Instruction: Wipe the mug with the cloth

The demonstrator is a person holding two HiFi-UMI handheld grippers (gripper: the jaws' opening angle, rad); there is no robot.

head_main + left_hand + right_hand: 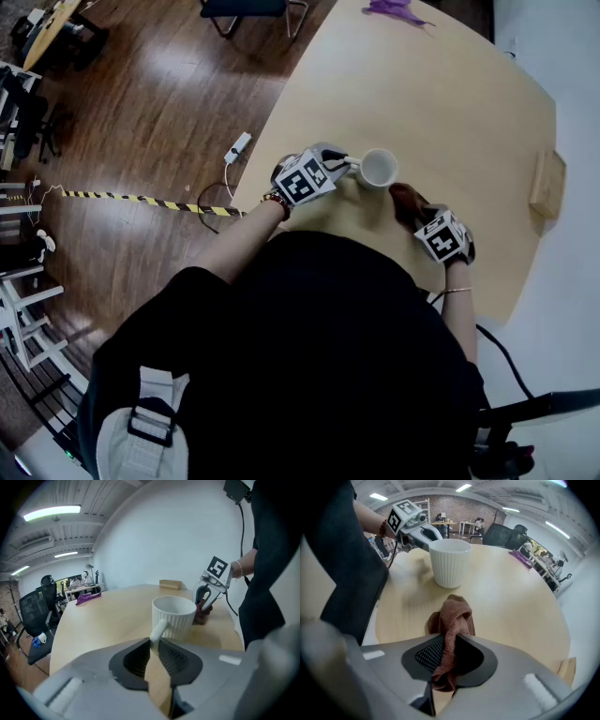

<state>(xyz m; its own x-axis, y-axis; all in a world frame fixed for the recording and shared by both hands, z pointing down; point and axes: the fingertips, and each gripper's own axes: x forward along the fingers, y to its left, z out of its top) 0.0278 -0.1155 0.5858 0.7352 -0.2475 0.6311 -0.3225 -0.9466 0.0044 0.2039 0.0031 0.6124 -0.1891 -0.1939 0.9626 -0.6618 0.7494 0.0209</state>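
A white ribbed mug (379, 169) (174, 616) (449, 562) stands upright on the light wooden table (450, 103). My left gripper (349, 164) (153, 645) is shut on the mug's handle (158, 629). A brown cloth (451, 626) (407, 202) (202, 612) is pinched between the jaws of my right gripper (414, 212) (446, 654) and hangs bunched just to the right of the mug, a short gap from its wall.
A small wooden block (547, 184) (169, 584) lies near the table's right edge. A purple cloth (394, 9) (87, 598) lies at the far end. Office chairs (36, 616) and a cable with plug (234, 150) are on the wooden floor to the left.
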